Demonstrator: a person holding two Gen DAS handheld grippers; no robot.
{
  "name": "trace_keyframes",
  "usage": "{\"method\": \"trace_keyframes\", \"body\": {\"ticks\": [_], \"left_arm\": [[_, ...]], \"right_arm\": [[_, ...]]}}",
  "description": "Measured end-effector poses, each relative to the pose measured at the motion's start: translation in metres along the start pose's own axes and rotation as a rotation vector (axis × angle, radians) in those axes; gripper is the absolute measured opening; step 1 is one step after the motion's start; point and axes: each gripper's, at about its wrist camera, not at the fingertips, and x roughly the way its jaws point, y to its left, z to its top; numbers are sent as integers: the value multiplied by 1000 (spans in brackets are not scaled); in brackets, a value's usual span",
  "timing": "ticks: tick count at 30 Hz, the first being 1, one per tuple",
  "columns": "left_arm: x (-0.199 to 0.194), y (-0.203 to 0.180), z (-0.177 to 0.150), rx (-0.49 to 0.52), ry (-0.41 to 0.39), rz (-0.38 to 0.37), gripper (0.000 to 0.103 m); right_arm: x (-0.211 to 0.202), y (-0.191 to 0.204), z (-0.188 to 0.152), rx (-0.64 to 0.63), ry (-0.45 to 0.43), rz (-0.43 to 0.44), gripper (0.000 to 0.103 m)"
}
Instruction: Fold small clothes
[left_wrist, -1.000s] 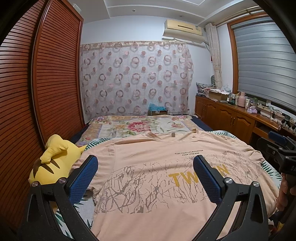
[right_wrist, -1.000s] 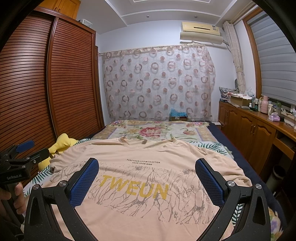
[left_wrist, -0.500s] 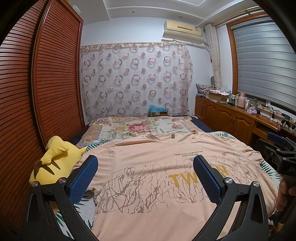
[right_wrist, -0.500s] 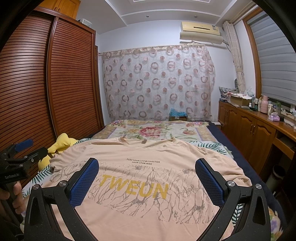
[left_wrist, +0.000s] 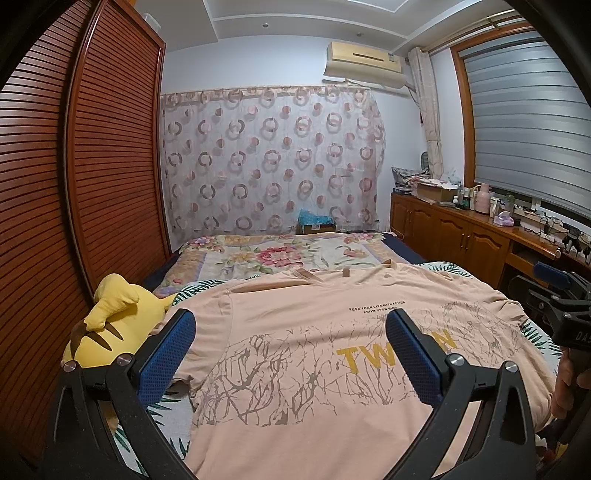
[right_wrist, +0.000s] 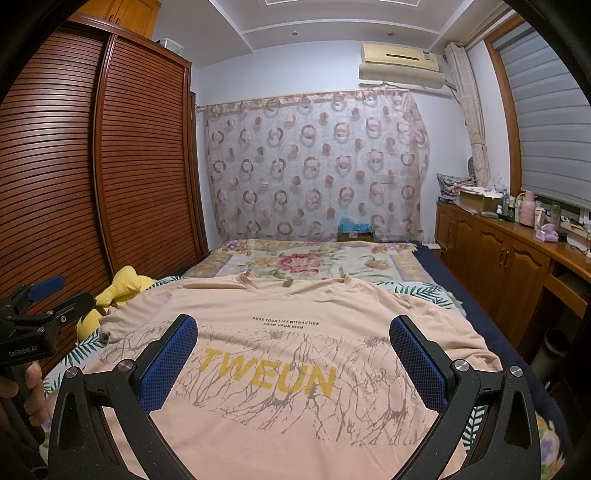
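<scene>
The peach T-shirt (right_wrist: 295, 332) lies spread flat, front up, on the bed (right_wrist: 424, 291), its collar toward the far end and the yellow "TWEUN" print facing the cameras; it lies as it did a second ago, with no new fold or crease. The left gripper (left_wrist: 290, 343) hovers over the shirt's left half, its blue-padded fingers (left_wrist: 168, 354) spread wide and holding nothing. The right gripper (right_wrist: 293, 347) hangs above the middle of the shirt, fingers spread just as wide, also empty. Compared with a second ago the left view has dipped a little, so the yellow plush toy (left_wrist: 110, 325) beside the shirt's left sleeve sits slightly higher in frame; the right view is nearly unchanged. In the right view a hand (right_wrist: 22, 384) grips the left tool's handle. Beyond the shirt a floral blanket (right_wrist: 299, 262) covers the far bed, and a cardboard box (right_wrist: 356, 230) with blue stuff in it sits under the circle-patterned curtain (right_wrist: 314, 166). On the wooden cabinet (right_wrist: 517, 262) to the right an open box (right_wrist: 476, 197) stands among bottles, its contents too small to tell
</scene>
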Motion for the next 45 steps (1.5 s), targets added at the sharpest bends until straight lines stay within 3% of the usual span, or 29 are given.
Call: {"method": "trace_keyframes", "body": {"ticks": [22,34,45], "left_arm": [[-3,6,-1,-7,13,0,103],[23,45,-23,-16,82,62,103],[40,94,-38,-6,174,57,103]], "right_arm": [[4,-2,-3,-8,19,23,103],[19,1,-3,-56,69,88,103],[41,-4,-4,-93,168,189,103]]}}
